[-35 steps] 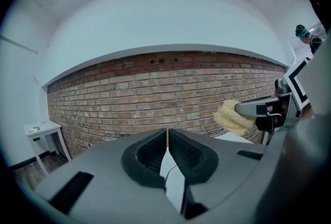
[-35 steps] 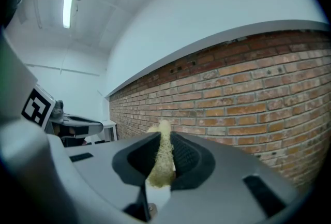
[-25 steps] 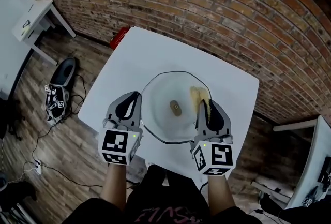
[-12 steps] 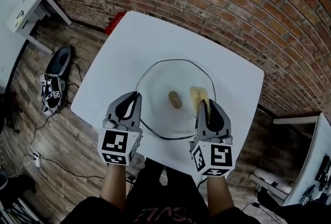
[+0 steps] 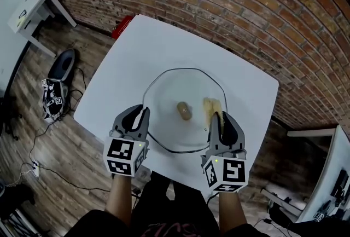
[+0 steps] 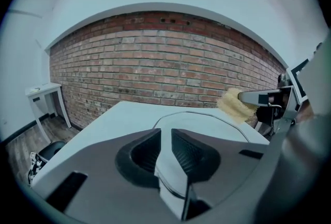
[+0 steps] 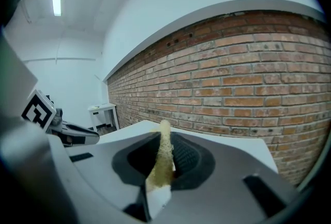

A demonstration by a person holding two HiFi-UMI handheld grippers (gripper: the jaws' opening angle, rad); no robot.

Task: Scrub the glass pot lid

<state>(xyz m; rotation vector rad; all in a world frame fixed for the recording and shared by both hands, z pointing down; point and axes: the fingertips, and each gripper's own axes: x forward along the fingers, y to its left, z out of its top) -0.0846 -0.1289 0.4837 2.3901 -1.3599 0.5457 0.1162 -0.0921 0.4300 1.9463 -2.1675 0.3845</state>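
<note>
A round glass pot lid (image 5: 180,91) with a brown knob (image 5: 185,111) lies on the white table (image 5: 136,50). My left gripper (image 5: 143,111) is at the lid's near left rim. In the left gripper view the glass edge (image 6: 170,176) runs between the pads of that gripper (image 6: 166,132), and the jaws are starting to open. My right gripper (image 5: 219,117) is shut on a yellow sponge (image 5: 213,105) over the lid's right part. The sponge (image 7: 163,158) stands squeezed upright between the pads in the right gripper view.
A brick wall runs behind the table. A red thing (image 5: 123,27) sits by the table's far left corner. On the wooden floor at the left are a black bag (image 5: 63,69), cables and a small white table (image 5: 30,9). Another white desk (image 5: 328,175) stands at the right.
Both grippers have drawn back slightly toward me. The sponge has slid a little nearer along the lid's right side. The left gripper stays at the lid's rim.
</note>
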